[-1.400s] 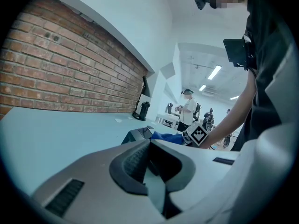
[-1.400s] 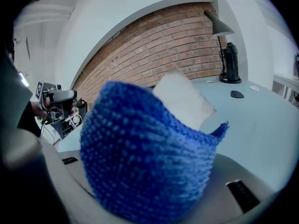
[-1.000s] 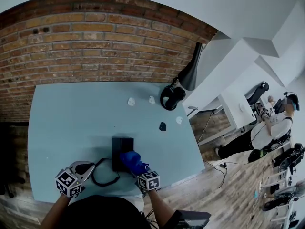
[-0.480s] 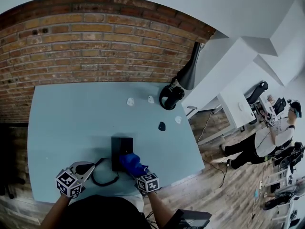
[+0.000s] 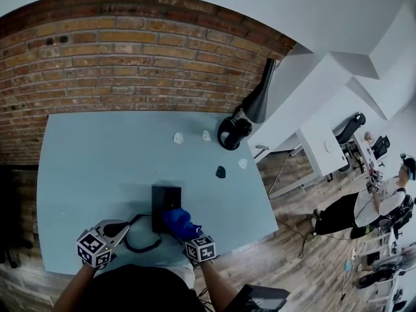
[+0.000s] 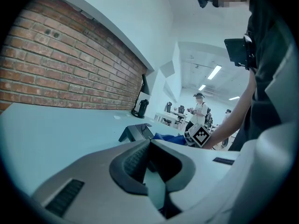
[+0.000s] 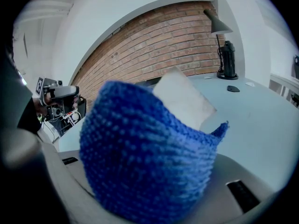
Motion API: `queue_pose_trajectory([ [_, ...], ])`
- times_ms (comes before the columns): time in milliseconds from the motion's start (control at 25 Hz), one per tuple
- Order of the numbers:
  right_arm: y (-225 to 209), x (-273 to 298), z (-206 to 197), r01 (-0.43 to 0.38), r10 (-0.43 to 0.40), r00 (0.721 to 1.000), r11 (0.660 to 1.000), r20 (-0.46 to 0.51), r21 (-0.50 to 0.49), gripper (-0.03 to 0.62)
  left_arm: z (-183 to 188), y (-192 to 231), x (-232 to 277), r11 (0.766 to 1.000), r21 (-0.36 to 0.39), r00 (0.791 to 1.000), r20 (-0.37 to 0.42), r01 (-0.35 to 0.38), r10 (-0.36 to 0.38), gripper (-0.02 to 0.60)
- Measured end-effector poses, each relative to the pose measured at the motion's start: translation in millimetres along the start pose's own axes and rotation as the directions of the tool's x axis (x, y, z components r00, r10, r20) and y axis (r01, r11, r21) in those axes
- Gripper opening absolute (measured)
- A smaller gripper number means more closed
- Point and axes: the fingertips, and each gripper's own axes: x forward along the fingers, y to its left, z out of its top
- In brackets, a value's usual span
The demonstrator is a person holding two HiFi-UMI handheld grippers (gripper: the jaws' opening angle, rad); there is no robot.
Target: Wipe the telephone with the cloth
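The black telephone (image 5: 166,200) sits on the pale blue table (image 5: 84,161) near its front edge; it shows as a dark wedge (image 6: 135,131) in the left gripper view. Its coiled cord (image 5: 140,242) loops to the left. My right gripper (image 5: 184,230) is shut on a blue knitted cloth (image 5: 176,218), which is pressed against the telephone's near right corner. The cloth (image 7: 145,157) fills the right gripper view and hides the jaws. My left gripper (image 5: 119,227) lies left of the telephone by the cord's end, jaws together (image 6: 149,146). I see nothing between them.
A black desk lamp (image 5: 259,99) and black headphones (image 5: 234,132) stand at the table's far right corner. Small white pieces (image 5: 179,137) (image 5: 207,135) (image 5: 243,163) and a small black one (image 5: 221,171) lie beyond the telephone. A brick wall (image 5: 130,57) backs the table. A person (image 5: 383,194) is far right.
My right gripper and the cloth have shifted slightly left along the telephone's near edge. The left gripper has not moved. The person in the background has walked on.
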Motion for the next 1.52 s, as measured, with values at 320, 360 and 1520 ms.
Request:
queue_pose_trajectory([
  [320, 6.0, -3.8, -25.4, 0.005, -0.012, 0.996, 0.996, -0.084, -0.087, 0.187, -0.3, 1.8, 0.6, 1.000, -0.006, 1.000, 0.004, -0.001, 0.001, 0.021],
  [360, 6.4, -4.3, -28.2, 0.005, -0.015, 0.995, 0.995, -0.095, -0.102, 0.186, -0.3, 2.0, 0.7, 1.000, -0.007, 1.000, 0.004, -0.001, 0.001, 0.021],
  [1520, 103.2, -51.1, 194.5, -0.236, 0.309, 0.874, 0.944, 0.376, -0.229, 0.147, 67.3, 16.7, -6.7, 0.988, 0.156, 0.995, 0.097, -0.016, 0.001, 0.021],
])
